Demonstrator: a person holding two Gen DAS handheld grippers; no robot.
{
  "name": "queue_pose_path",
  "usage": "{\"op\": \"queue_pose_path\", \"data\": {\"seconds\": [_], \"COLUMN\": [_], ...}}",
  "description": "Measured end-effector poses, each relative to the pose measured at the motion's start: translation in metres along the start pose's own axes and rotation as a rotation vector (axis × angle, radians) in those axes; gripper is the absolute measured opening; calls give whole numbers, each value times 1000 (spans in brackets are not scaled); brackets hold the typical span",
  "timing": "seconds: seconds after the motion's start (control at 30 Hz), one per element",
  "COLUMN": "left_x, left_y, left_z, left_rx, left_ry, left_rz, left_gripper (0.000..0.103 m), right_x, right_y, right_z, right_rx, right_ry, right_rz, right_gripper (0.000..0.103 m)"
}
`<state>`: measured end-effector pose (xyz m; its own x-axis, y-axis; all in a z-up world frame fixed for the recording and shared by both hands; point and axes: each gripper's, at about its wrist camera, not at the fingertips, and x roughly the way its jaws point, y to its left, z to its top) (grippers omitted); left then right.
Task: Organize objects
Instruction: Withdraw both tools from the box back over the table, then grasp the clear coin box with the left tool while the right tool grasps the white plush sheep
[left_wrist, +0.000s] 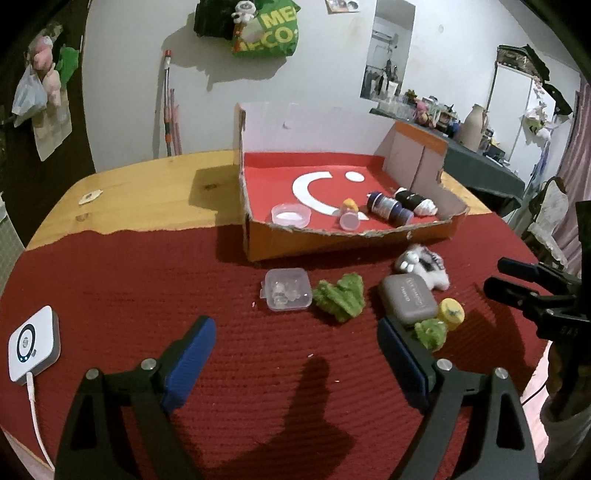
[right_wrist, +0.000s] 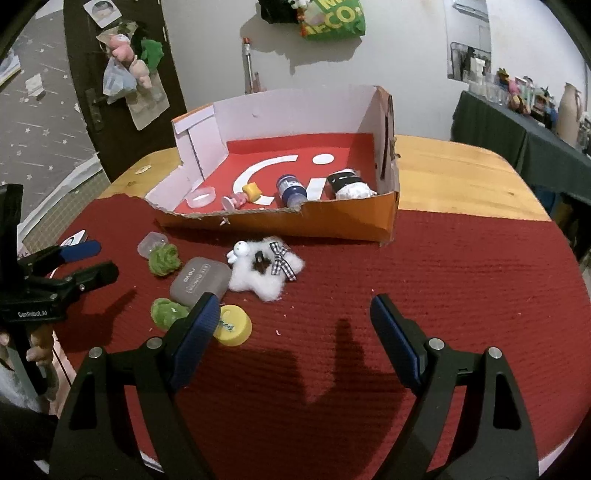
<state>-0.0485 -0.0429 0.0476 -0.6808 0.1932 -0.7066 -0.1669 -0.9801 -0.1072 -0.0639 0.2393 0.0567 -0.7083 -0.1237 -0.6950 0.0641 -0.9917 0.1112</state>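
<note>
Spread wide and empty, both sets of jaws, nothing between the pads. Left gripper (left_wrist: 295, 339) low over bare red mat (left_wrist: 147, 288), its right-hand pad just beside a small green pom-pom (left_wrist: 430, 334) and the grey case (left_wrist: 408, 297). Right gripper (right_wrist: 291, 314) with its left-hand pad just beside the yellow cap (right_wrist: 232, 323) and that same case. Loose cluster sits on the table, short of the cardboard box (right_wrist: 332, 221), between the two grippers. Case's long axis slants across both openings, so probably equally near to either; a sideways shift needed first, leftward for the right gripper, rightward for the left.
</note>
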Motion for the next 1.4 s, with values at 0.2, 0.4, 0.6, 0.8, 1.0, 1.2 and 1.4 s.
{"op": "queue_pose_path", "data": {"seconds": [0.2, 0.4, 0.6, 0.8, 1.0, 1.2, 1.4], "left_x": [9, 21, 37, 48, 54, 55, 53], "left_y": [3, 6, 11, 15, 17, 18, 19], "left_z": [5, 13, 17, 22, 28, 30, 30], "left_rx": [8, 25, 23, 38, 49, 66, 84], "left_ry": [29, 55, 98, 122, 132, 136, 138], "left_rz": [10, 19, 25, 38, 34, 25, 29], "left_gripper": [90, 90, 90, 90, 91, 91, 90], "right_x": [11, 26, 41, 59, 72, 75, 80], "right_y": [3, 5, 7, 11, 15, 17, 20], "right_z": [4, 10, 17, 24, 30, 32, 33], "right_rx": [-23, -45, -46, -60, -74, -81, -91], "right_ry": [27, 60, 90, 133, 162, 165, 173], "right_rz": [1, 2, 6, -3, -15, -14, -19], "right_gripper": [83, 83, 83, 83, 83, 83, 83]}}
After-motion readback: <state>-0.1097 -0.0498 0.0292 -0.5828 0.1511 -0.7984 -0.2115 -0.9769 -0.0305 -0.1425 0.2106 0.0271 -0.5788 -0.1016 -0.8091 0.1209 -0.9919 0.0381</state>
